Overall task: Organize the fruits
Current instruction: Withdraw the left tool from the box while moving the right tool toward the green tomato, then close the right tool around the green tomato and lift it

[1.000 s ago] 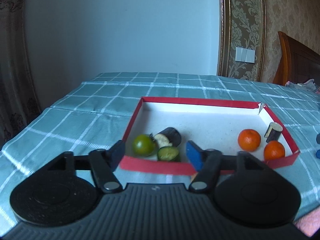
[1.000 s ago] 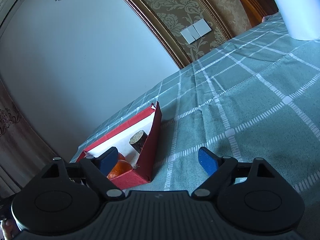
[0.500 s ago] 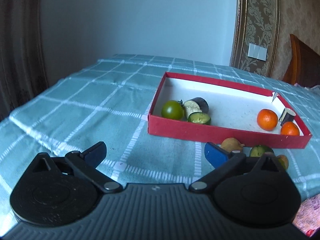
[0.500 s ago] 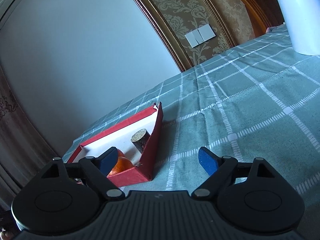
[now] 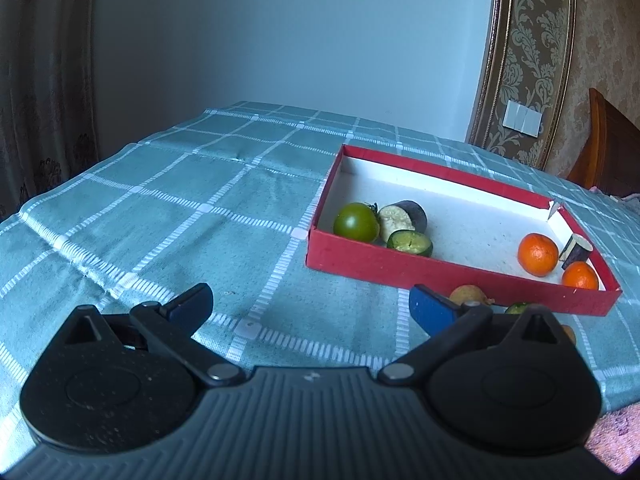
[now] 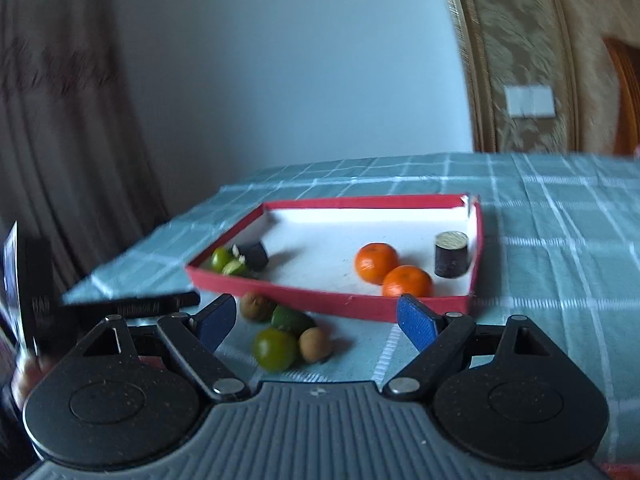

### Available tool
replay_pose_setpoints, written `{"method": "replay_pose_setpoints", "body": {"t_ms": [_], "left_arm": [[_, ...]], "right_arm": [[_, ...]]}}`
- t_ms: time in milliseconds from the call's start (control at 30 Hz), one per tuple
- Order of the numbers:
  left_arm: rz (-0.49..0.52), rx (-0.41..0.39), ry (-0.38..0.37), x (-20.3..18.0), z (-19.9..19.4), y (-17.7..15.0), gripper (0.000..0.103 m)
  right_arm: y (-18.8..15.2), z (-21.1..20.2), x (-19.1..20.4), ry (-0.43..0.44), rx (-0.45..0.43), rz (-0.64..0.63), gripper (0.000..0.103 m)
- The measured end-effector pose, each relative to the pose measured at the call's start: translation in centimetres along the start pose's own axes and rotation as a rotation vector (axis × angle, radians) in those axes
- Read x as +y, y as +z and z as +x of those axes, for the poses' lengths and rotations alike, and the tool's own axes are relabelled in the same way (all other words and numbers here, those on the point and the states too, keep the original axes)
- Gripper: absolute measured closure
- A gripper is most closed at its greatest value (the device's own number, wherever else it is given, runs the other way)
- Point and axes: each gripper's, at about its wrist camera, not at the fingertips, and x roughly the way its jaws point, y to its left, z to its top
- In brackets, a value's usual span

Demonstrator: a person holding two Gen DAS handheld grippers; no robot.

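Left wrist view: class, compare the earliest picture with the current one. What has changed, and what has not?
The left claw has pulled back from the red cardboard tray and spread wide; it holds nothing. It had straddled the tray's near wall by the round green tomato. The tray's contents lie unchanged.

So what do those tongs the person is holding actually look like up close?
Both look alike. The left tongs and the right tongs each have a dark grey ribbed body, two round black discs at the sides, and two black arms joined by silver rivets. Each arm ends in a blue pad. Small triangular cut-outs sit above the discs. No cables or sleeves show.
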Motion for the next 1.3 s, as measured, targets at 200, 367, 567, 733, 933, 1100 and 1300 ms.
{"method": "replay_pose_setpoints", "body": {"t_ms": [200,367,567,733,933,1100,1300], "left_arm": [[-0.003,-0.007,-0.013,0.2,-0.1,-0.1,0.0],[-0.007,-0.011,-0.021,0.2,-0.2,-0.1,0.0],[-0.01,-0.01,-0.029,0.2,-0.2,-0.1,0.0],[-0.013,-0.013,-0.036,0.3,-0.2,-0.1,0.0],[-0.012,-0.015,-0.042,0.3,-0.2,-0.1,0.0],[-0.012,-0.016,-0.044,0.3,-0.2,-0.2,0.0],[-0.015,-0.016,-0.046,0.2,-0.2,-0.1,0.0]], "right_arm": [[-1.3,0.8,2.7,-0.016,0.05,-0.145,0.015],[-1.5,2.1,3.4,-0.03,0.082,-0.191,0.015],[-1.7,3.7,4.3,-0.039,0.109,-0.212,0.037],[-2.2,4.9,5.5,-0.021,0.137,-0.248,0.055],[-2.1,5.7,5.8,-0.035,0.137,-0.271,0.056],[-2.3,6.7,7.2,-0.083,0.141,-0.367,0.056],[-4.0,7.1,9.3,-0.184,0.127,-0.552,0.06]]}}
